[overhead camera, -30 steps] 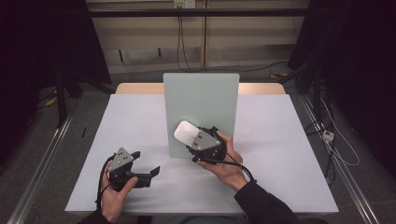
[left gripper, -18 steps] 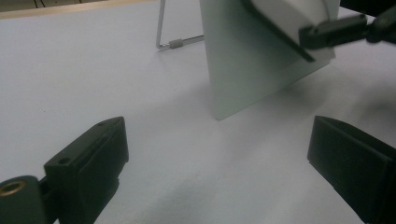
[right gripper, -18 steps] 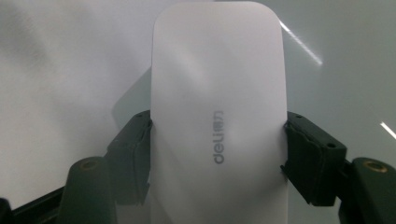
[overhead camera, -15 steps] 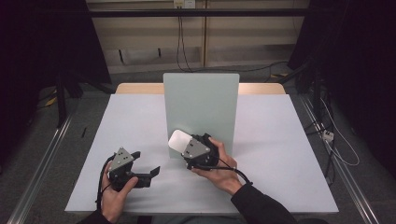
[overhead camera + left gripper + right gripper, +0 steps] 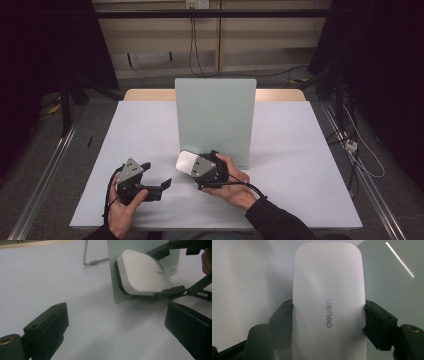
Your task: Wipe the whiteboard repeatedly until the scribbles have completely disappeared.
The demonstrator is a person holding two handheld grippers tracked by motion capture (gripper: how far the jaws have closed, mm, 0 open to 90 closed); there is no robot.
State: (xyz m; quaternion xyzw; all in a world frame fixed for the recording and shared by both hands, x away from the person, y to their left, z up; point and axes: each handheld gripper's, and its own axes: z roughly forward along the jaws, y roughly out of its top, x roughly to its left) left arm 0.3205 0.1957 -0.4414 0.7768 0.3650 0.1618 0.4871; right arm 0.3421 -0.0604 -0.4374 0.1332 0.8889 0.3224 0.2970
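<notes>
Right gripper (image 5: 192, 167) clamps a white eraser (image 5: 328, 302) by its long sides, near the upright board (image 5: 215, 117). Left gripper (image 5: 117, 332) gapes wide, holding nothing.

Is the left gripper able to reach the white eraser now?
Probably yes: the left gripper is open, with bare table between it and the white eraser, which the right gripper holds.

White eraser (image 5: 328, 290) between tongs (image 5: 328, 322)
</notes>
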